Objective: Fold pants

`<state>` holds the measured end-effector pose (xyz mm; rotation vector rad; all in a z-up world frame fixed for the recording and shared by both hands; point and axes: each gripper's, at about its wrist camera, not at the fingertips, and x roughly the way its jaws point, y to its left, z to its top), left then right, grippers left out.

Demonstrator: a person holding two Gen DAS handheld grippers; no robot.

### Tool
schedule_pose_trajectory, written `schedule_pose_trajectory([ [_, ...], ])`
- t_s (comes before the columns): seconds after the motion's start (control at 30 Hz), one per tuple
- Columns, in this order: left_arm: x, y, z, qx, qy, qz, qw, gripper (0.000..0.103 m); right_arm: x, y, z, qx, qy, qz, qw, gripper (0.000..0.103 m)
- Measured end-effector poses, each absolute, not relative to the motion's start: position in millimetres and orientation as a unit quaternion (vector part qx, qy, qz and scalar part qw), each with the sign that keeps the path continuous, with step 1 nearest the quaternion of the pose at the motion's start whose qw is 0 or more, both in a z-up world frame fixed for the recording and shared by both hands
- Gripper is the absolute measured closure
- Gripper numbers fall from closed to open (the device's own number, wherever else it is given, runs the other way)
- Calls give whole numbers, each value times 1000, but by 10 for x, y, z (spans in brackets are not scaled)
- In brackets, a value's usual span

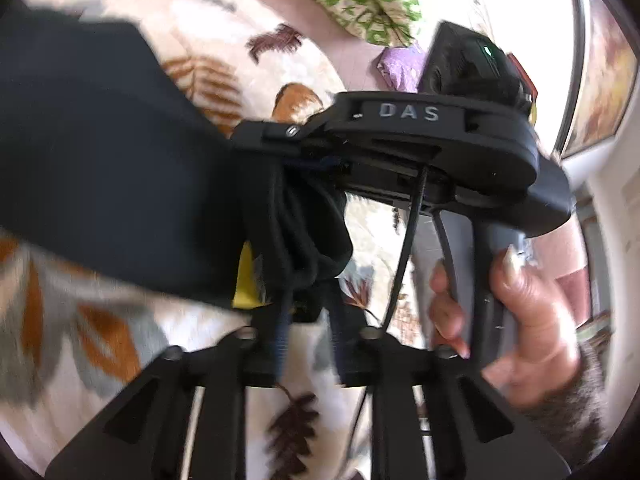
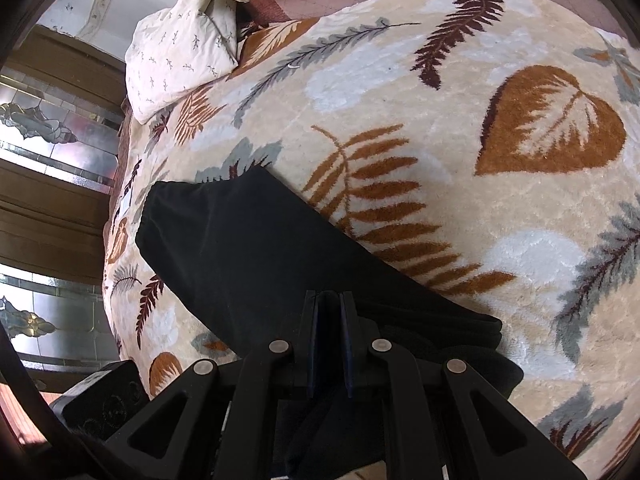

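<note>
While bunched, pants (image 1: 100,168) hang between left fingers (image 1: 280,344).

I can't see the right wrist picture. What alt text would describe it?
The right claw, nearly shut, presses down on dark folded pants lying on a cream blanket with a leaf pattern. A white pillow lies at the far end.

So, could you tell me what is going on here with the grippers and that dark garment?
A person is folding black pants on a bed covered by a leaf-print blanket, with a hand-held gripper in each hand. The right gripper is clamped on a bunched edge of the pants. The left gripper sits close against that same bunch, near the other tool and the person's hand; its jaws are parted and whether they pinch the cloth is unclear. The far part lies flat.
</note>
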<state>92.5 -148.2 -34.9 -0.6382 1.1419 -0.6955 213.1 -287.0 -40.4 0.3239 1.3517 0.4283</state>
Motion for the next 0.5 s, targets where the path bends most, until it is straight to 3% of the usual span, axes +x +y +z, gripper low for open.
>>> schedule_pose_trajectory([
  [0.03, 940, -1509, -353, -284, 517, -318, 743, 72, 2132, -2867, -407, 147, 619, 196, 747, 93],
  [0.5, 718, -1271, -320, -201, 509, -264, 794, 71, 2153, -2852, -407, 140, 624, 204, 741, 93],
])
